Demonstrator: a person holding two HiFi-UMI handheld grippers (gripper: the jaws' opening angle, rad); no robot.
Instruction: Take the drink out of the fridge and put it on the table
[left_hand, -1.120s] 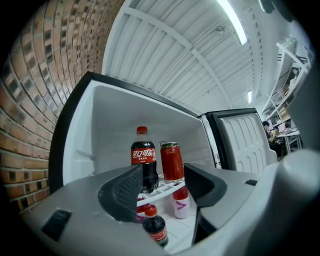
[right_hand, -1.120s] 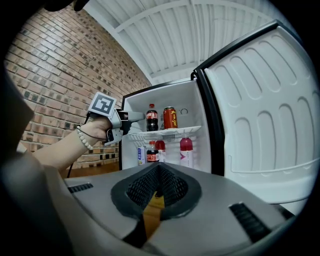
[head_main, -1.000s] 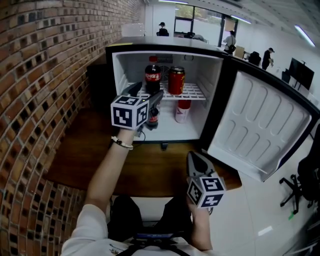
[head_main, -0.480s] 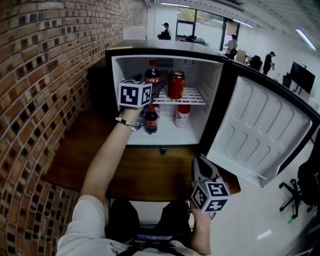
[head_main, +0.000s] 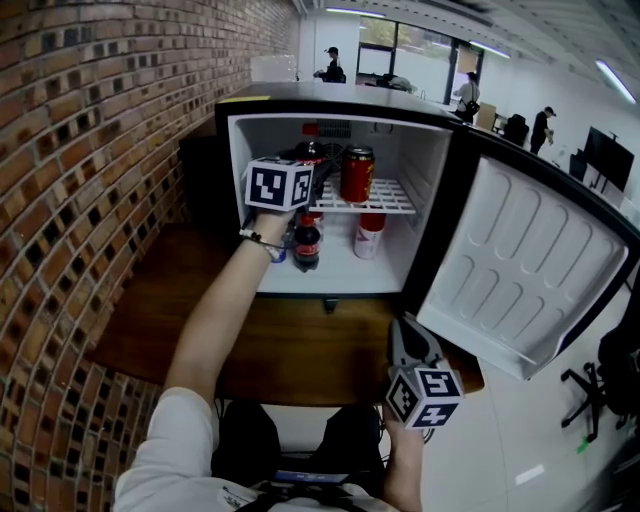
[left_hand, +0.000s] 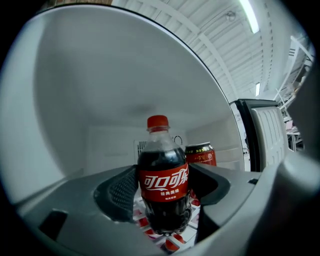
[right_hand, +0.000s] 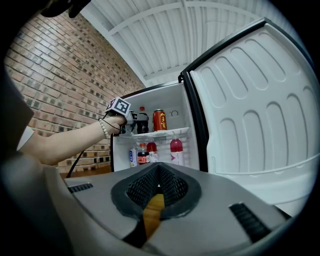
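Observation:
A cola bottle (left_hand: 163, 195) with a red cap and red label stands on the upper wire shelf of the open fridge (head_main: 330, 104). My left gripper (left_hand: 164, 187) reaches into the fridge with its jaws closing, and both pads lie against the bottle's sides. In the head view its marker cube hides most of that bottle (head_main: 309, 151). A red can (head_main: 357, 173) stands just right of it. My right gripper (head_main: 405, 336) hangs shut and empty above the near edge of the wooden table (head_main: 300, 345).
The fridge door (head_main: 520, 260) swings wide open to the right. The lower compartment holds a small cola bottle (head_main: 306, 245) and a pink drink (head_main: 368, 235). A brick wall (head_main: 90, 200) runs along the left. People stand far back in the room.
My left gripper rose from the lower compartment to the upper shelf and moved in around the cola bottle. The right gripper stayed low by the table edge.

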